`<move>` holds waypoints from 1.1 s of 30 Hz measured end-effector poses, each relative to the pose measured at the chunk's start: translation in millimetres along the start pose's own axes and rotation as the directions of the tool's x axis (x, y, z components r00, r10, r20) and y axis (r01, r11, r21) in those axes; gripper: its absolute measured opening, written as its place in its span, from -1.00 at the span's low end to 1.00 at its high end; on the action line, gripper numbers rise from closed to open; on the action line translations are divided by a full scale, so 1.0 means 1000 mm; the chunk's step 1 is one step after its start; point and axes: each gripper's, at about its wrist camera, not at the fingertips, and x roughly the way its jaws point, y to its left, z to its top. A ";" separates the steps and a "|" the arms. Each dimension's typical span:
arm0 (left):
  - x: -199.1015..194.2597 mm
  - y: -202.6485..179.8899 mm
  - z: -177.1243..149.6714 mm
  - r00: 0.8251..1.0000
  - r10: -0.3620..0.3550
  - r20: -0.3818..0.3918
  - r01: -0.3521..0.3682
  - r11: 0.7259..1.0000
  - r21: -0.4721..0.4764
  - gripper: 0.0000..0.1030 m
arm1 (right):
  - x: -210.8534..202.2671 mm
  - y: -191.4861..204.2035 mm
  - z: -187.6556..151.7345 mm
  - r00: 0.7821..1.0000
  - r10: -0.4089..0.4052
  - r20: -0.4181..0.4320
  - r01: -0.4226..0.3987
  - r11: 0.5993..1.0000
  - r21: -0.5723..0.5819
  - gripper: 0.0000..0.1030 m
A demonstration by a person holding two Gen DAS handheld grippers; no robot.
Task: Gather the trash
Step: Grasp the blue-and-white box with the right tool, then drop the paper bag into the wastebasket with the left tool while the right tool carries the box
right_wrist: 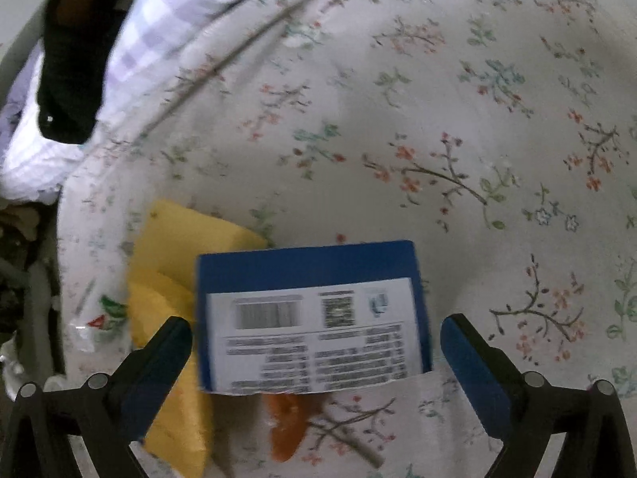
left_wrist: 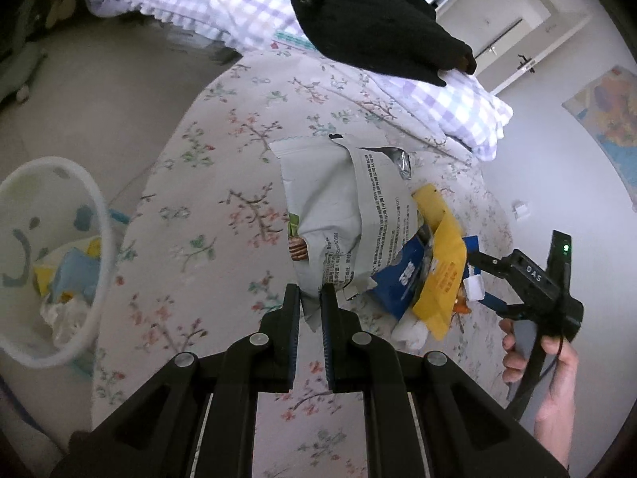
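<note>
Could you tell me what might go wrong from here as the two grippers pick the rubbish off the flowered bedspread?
The left gripper pinches only the bottom edge of the large white printed bag; it may slip or tear on lifting. The bag also overlaps the yellow paper wrapper, so lifting could drag that along. The right gripper stands open around the blue cardboard box, which lies partly on the wrapper; closing might catch both. The white mesh waste basket sits off the bed, so a loosely held piece could fall short.

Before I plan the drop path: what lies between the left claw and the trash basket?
In the left wrist view, only bare floral bedspread lies between the left claw, shut on the grey bag, and the basket beside the bed.
</note>
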 end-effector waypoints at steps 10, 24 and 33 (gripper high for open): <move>-0.014 0.017 -0.013 1.000 0.026 -0.002 -0.026 1.000 0.006 -0.79 | 0.002 -0.010 -0.007 0.998 0.044 -0.043 -0.045 0.999 -0.017 0.87; -0.057 0.065 -0.023 0.997 0.061 0.046 -0.058 0.997 -0.060 -0.79 | -0.062 0.017 -0.036 0.997 0.060 0.047 -0.054 0.990 -0.129 0.86; -0.083 0.119 -0.030 0.990 0.126 0.070 -0.117 0.985 -0.127 -0.79 | -0.061 0.089 -0.057 0.992 0.118 0.038 -0.105 0.963 -0.250 0.86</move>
